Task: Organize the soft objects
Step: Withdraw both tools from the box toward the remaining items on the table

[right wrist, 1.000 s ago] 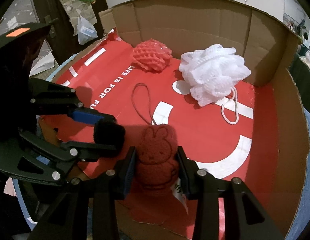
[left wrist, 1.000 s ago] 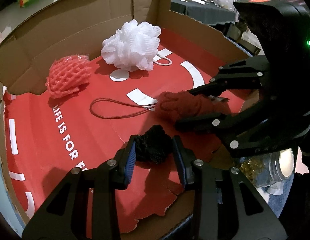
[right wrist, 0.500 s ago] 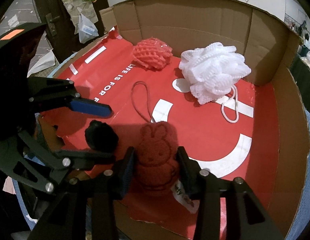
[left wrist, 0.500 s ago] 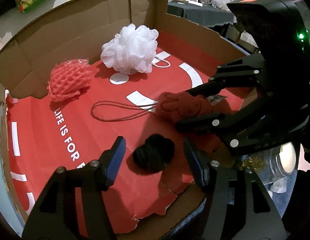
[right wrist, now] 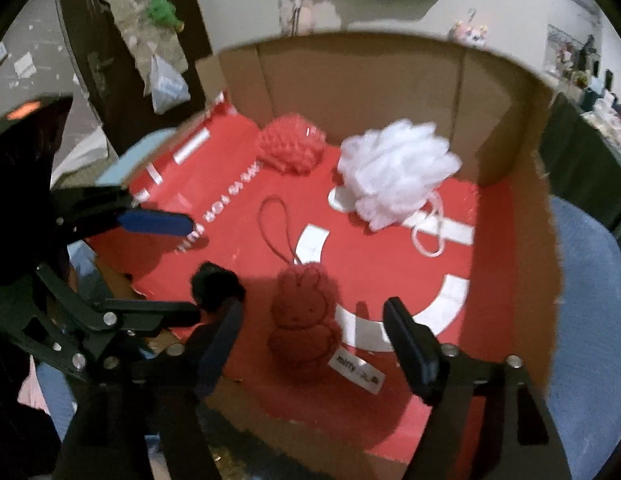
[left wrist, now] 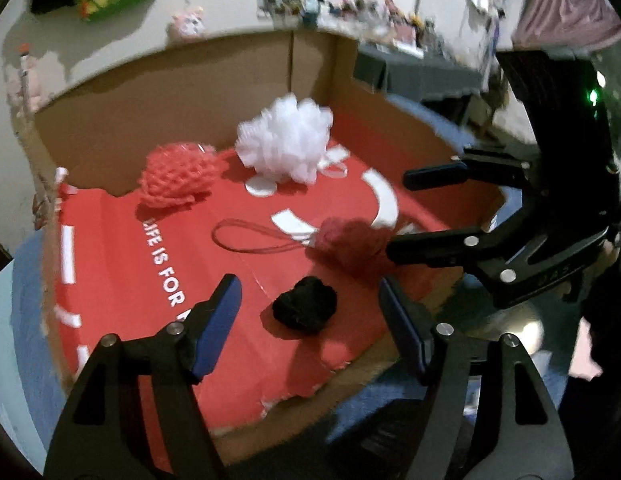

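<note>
1. Cardboard box (left wrist: 158,112) with tall brown walls holds everything; its floor is a red printed sheet (left wrist: 122,280) with white lettering and shapes, torn along the near edge.
2. At the far left of the box floor, close to the back wall, lies a pink foam net (left wrist: 176,176), crumpled into a ball.
3. Just right of it, also at the far side, sits a white mesh bath puff (left wrist: 284,142), with its white cord loop (right wrist: 428,236) lying on the sheet to its right.
4. Near the middle of the floor a thin red cord loop (left wrist: 250,236) runs to a red plush rabbit (right wrist: 302,320), which lies flat on the sheet with a white label at its near right.
5. The left gripper (left wrist: 310,312) stands over the near edge of the box, its jaws opening wide; a small black pom-pom (left wrist: 304,308) rests on the sheet between the blue pads (left wrist: 214,324), touching neither.
6. The right gripper (right wrist: 312,340), to the right of the left one, has its jaws opening as well; the rabbit lies between its fingers, clear of both, just right of the pom-pom.
7. A blue cloth surface (right wrist: 586,304) shows under and beyond the right wall of the box.
</note>
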`<state>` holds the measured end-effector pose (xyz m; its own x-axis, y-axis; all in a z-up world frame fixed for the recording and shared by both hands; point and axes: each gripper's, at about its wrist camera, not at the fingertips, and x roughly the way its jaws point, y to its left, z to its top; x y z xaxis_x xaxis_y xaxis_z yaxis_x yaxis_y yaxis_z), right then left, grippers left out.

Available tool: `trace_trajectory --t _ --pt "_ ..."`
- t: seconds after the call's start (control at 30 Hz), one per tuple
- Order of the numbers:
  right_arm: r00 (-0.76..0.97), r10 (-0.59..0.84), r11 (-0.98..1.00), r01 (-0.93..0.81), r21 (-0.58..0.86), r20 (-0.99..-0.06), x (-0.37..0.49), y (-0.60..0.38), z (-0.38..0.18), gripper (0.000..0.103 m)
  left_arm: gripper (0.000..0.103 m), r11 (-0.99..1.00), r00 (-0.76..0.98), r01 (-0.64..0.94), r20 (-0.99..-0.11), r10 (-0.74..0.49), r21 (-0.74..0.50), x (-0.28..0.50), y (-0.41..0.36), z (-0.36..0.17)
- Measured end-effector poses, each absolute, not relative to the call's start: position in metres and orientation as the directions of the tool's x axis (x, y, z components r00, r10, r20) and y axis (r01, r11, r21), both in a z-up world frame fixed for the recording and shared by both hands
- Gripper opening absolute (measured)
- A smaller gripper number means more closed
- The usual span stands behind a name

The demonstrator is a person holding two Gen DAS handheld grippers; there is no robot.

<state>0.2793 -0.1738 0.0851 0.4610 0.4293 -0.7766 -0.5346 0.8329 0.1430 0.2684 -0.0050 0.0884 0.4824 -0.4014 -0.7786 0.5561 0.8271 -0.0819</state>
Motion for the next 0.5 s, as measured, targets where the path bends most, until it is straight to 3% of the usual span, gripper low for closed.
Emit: trace_trajectory --t 0.23,0.5 --pt "0.596 0.430 0.863 -0.492 0.114 -0.678 0.235 -0.192 0.142 0.095 0.092 0.862 0.627 0.493 -0.638 -0.446 -0.118 0.215 0.010 0.139" --pt "0.744 0.388 0.895 -0.444 0.031 -0.545 0.153 -0.203 0.191 0.103 0.100 0.905 0.790 0.421 -0.462 -0.402 -0.066 0.140 0.018 0.186"
